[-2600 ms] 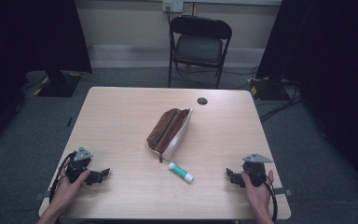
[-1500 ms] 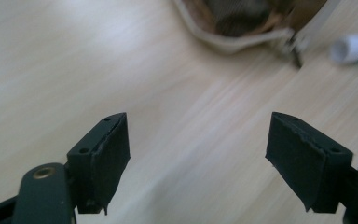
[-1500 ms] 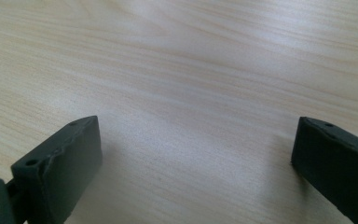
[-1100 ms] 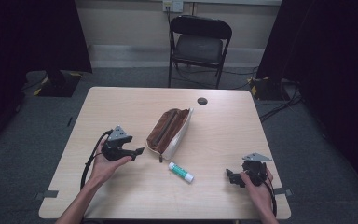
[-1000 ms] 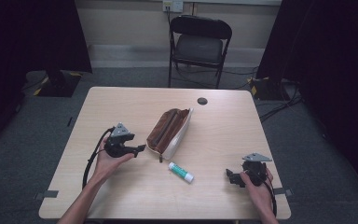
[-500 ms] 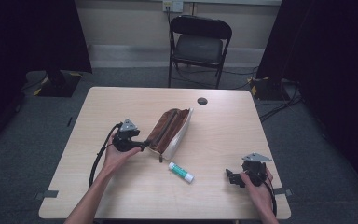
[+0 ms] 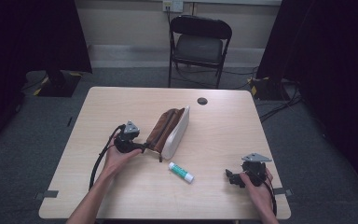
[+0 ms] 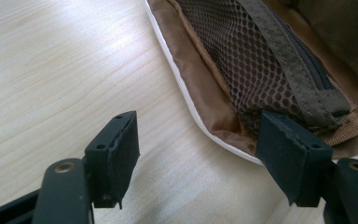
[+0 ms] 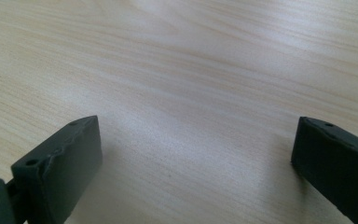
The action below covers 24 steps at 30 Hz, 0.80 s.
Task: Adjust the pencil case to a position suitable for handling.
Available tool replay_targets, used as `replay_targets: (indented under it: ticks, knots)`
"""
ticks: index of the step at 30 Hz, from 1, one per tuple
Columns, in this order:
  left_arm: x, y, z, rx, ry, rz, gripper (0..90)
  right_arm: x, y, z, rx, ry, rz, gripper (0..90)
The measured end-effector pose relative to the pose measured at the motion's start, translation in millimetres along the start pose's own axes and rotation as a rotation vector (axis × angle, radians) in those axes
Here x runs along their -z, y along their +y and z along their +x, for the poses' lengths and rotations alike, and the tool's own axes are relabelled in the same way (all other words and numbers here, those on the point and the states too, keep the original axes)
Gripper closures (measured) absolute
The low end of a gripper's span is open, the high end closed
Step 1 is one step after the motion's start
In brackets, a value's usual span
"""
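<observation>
Your left gripper (image 7: 142,147) sits at the near end of the brown zip pouch (image 7: 170,131), which lies mid-counter with its length running from 7 o'clock to 1 o'clock. In the left gripper view the jaws stand apart, one over bare wood, the other just at the pouch's mesh-lined corner (image 8: 279,93) by the zipper's end; nothing is clamped. This placement looks meant to pin or pinch that corner so the zip can be worked. Your right gripper (image 7: 233,177) rests at 4 o'clock on the counter (image 7: 121,196), jaws wide over bare wood, likely waiting. A white glue stick with a green cap (image 7: 181,172) lies loose just beside the pouch's near end, between your hands.
</observation>
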<state>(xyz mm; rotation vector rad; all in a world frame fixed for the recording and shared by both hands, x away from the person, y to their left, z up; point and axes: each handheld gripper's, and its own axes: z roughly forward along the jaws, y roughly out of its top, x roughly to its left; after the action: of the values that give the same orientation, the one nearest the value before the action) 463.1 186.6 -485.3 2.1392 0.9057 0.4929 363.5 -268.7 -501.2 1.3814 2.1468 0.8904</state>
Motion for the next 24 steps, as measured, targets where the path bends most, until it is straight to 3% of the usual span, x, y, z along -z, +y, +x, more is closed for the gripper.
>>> replay_targets:
  ticks: [7,8,11,14,15,17,18,20,21,24]
  knots:
    - [-1.4,-0.2,-1.0,-0.016,0.018,0.020,29.7,0.3,-0.1,1.0,-0.004,0.003,0.002,0.6]
    - [-3.2,-0.6,-2.3,0.001,0.023,0.009,29.7,0.3,-0.1,1.0,-0.003,0.003,0.002,0.6]
    - [-3.5,-0.9,0.5,-0.005,0.020,0.022,29.0,0.3,-0.1,1.0,-0.003,0.003,0.002,0.6]
    - [-5.0,-2.5,1.8,0.025,-0.006,0.009,27.7,0.3,-0.1,1.0,-0.003,0.003,0.002,0.6]
    - [-4.9,-2.6,3.2,0.006,0.001,0.012,27.6,0.3,-0.1,1.0,-0.003,0.003,0.002,0.6]
    - [-5.6,-3.2,2.7,0.020,0.005,0.019,27.1,0.3,-0.1,1.0,-0.003,0.003,0.002,0.6]
    - [-5.2,-3.0,4.2,-0.004,0.011,0.025,27.1,0.3,-0.1,1.0,-0.003,0.003,0.002,0.6]
    - [-5.1,-4.0,4.0,0.019,0.016,0.025,27.1,0.3,-0.1,1.0,-0.003,0.003,0.002,0.6]
    - [-4.6,-4.9,5.2,0.012,0.004,0.025,27.2,0.3,-0.2,1.0,-0.003,0.003,0.001,0.6]
    - [-0.1,-8.9,6.8,0.005,0.021,0.025,27.0,0.4,-0.4,1.2,0.004,0.004,-0.001,0.6]
